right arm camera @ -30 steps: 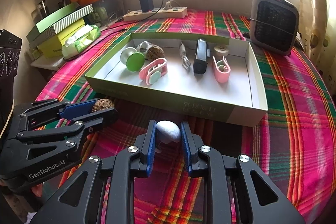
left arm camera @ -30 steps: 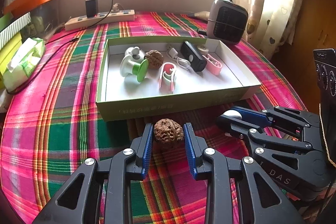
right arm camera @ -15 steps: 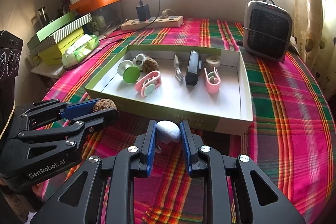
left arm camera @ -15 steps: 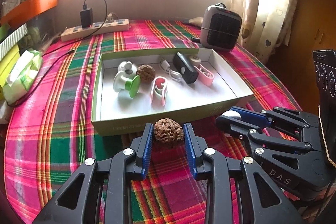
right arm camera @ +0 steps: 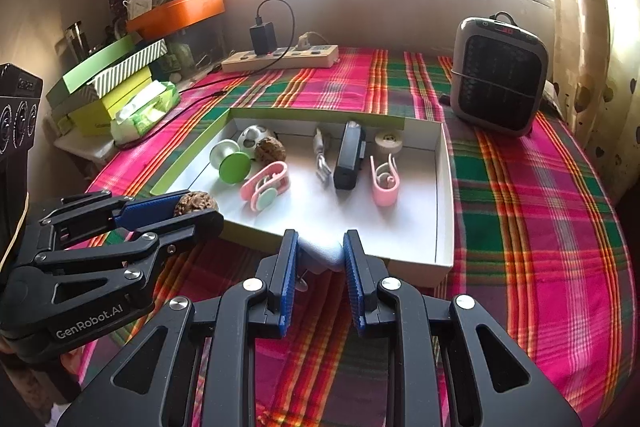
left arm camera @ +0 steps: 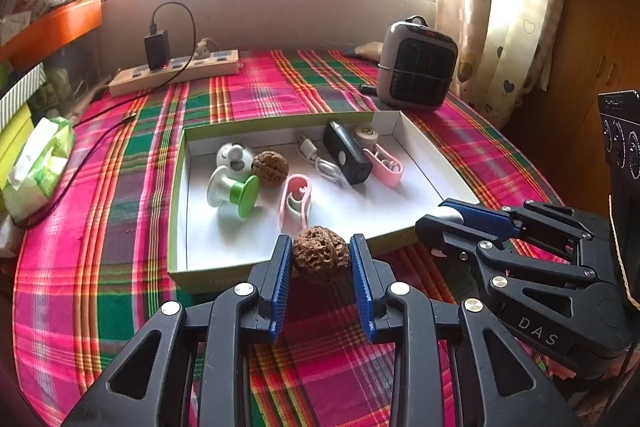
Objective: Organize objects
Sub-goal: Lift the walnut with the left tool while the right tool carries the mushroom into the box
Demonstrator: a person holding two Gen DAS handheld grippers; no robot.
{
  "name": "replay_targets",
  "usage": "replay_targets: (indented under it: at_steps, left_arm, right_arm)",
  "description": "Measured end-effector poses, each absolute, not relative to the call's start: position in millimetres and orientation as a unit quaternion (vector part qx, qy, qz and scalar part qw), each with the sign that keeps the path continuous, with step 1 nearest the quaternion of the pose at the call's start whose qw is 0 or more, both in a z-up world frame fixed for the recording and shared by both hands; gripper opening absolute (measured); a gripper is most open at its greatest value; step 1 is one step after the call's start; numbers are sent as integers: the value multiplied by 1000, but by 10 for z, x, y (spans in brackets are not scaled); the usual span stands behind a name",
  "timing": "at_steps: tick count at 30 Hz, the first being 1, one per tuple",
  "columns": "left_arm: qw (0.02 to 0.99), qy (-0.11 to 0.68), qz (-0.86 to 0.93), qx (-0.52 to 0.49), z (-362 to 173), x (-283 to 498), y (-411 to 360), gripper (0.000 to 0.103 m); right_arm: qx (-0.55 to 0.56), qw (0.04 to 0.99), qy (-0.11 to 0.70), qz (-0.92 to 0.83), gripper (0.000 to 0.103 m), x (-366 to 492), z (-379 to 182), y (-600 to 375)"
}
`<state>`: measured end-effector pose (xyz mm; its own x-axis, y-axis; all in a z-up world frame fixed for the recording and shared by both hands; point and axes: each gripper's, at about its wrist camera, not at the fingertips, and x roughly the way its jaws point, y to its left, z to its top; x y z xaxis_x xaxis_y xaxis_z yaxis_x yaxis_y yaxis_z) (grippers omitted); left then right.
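The left gripper pinches a walnut just above the near wall of the shallow box on the plaid desk. Beside it, the right gripper pinches a small white object at the same edge.

the box sat mid-table on the cloth, the power strip behind it and the heater off its back right corner. inside, a walnut lay left, beside a spool; two clips and a cable lay further right.
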<state>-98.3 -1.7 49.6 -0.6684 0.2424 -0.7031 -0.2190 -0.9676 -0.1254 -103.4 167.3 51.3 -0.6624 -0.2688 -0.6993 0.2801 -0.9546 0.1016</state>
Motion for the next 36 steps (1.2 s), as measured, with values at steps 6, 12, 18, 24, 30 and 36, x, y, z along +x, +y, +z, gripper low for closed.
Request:
replay_targets:
  at_steps: [6, 12, 18, 24, 30, 36]
  left_arm:
    - [128, -14, 914, -385, 523, -1061, 5, 27]
    - [128, -10, 915, -382, 549, -1167, 22, 27]
    - [126, -12, 915, -383, 538, -1262, 7, 27]
    - [121, -14, 914, -387, 506, -1343, -34, 27]
    - [113, -16, 913, -392, 463, -1407, -95, 27]
    - [104, -14, 912, -396, 427, -1447, -159, 27]
  right_arm:
    - [381, 149, 10, -912, 24, -1106, 529, 1682]
    - [381, 146, 11, -913, 24, -1188, 538, 1703]
    - [383, 142, 13, -913, 24, -1292, 533, 1724]
    - [389, 140, 16, -910, 24, -1389, 490, 1730]
    - [397, 137, 18, -907, 24, -1479, 423, 1733]
    - [404, 135, 20, -904, 24, -1550, 369, 1745]
